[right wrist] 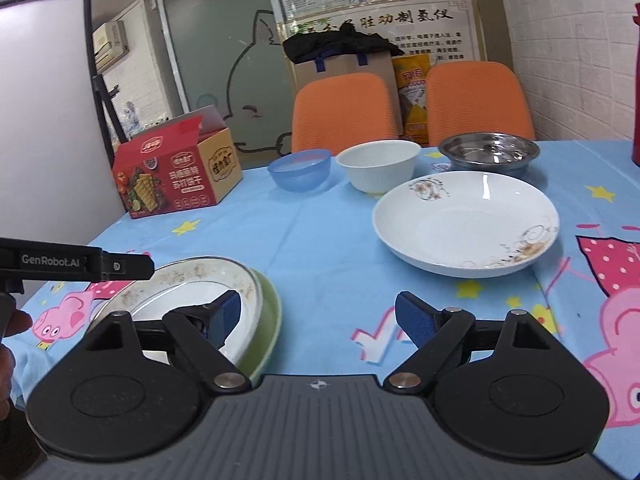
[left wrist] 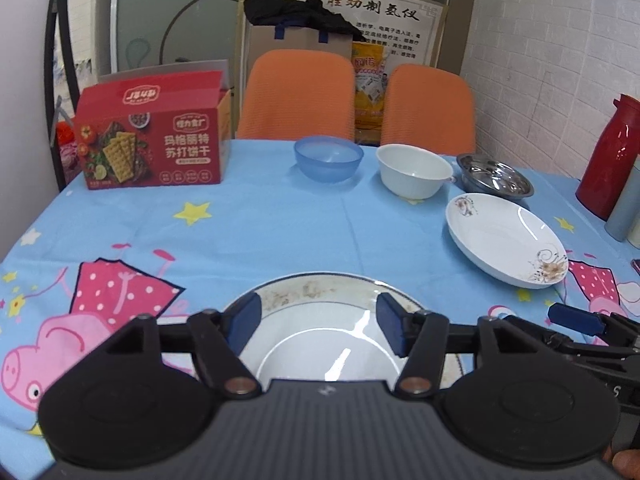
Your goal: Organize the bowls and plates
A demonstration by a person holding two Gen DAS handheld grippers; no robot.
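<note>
- Blue cartoon-print table in a small room, orange chairs behind it.
- Nearest: grey-rimmed plate sits on a green plate; stack looks started.
- Left hand-held gripper hangs over this stack, fingers apart, gripping nothing.
- Right hand-held gripper just right of the stack, fingers apart, empty; its left pad overlaps the stack's rim in view, contact unclear.
- Middle right: floral plate alone on the cloth, well apart from the stack.
- Far row, left to right: blue bowl, white bowl, steel bowl; white and steel look to be touching in the left view, blue stands apart.
- Far left: red cracker box; far right: red thermos.
- Step, my guess: plates being stacked, floral plate likely next.
- Next move needs the right hand-held gripper to reach forward, close on the floral plate's near rim, carry it level onto the stack.
- Bowls then need nesting.
</note>
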